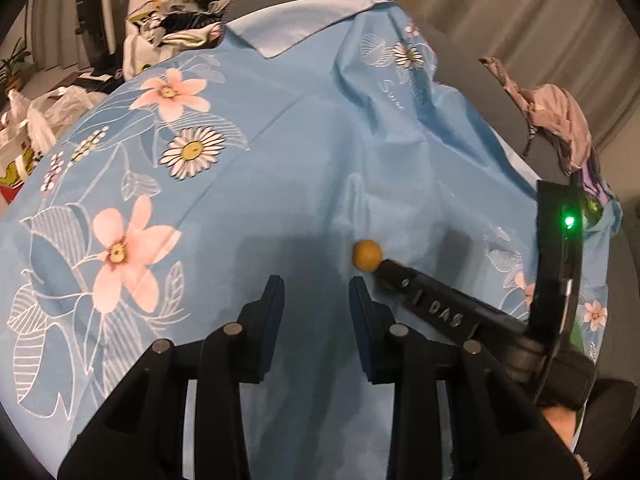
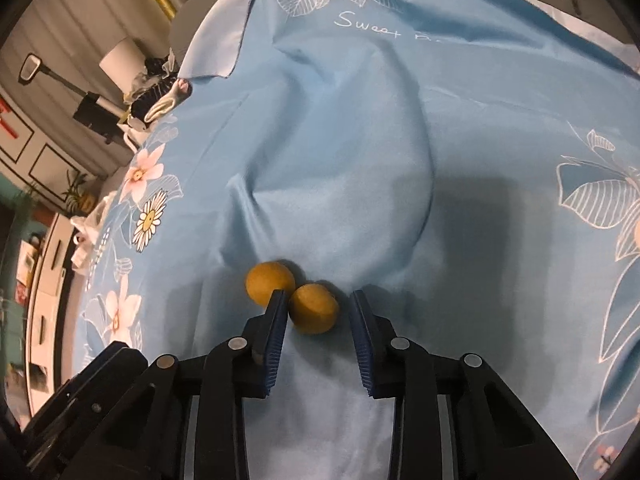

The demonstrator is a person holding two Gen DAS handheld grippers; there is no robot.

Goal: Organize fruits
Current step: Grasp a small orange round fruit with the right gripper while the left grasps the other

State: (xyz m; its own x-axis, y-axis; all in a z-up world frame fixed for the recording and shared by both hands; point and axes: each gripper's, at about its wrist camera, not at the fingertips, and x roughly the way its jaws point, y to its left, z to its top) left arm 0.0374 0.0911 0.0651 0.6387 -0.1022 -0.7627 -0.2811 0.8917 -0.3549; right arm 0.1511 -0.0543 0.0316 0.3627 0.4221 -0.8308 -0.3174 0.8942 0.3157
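Two small, round, matte yellow fruits lie touching on a wrinkled, smooth blue floral cloth (image 2: 360, 140), low in the centre of the right wrist view. The right gripper (image 2: 318, 306) stands wide apart around the nearer fruit (image 2: 314, 308); the farther fruit (image 2: 268, 282) sits outside its left finger. In the left wrist view, the left gripper (image 1: 317, 290) hangs wide and empty, lower centre.

The left wrist view looks steeply down from close above the blue flowered cloth (image 1: 280, 184), facing toward 12 o'clock, its own jaws at the bottom edge. The right wrist view sits lower and nearer the cloth (image 2: 360, 160), also facing 12 o'clock. Both share the cloth's plain middle and a yellow fruit (image 1: 366, 255) (image 2: 270, 283); the right gripper (image 1: 390, 270) enters the left view from 4 o'clock.
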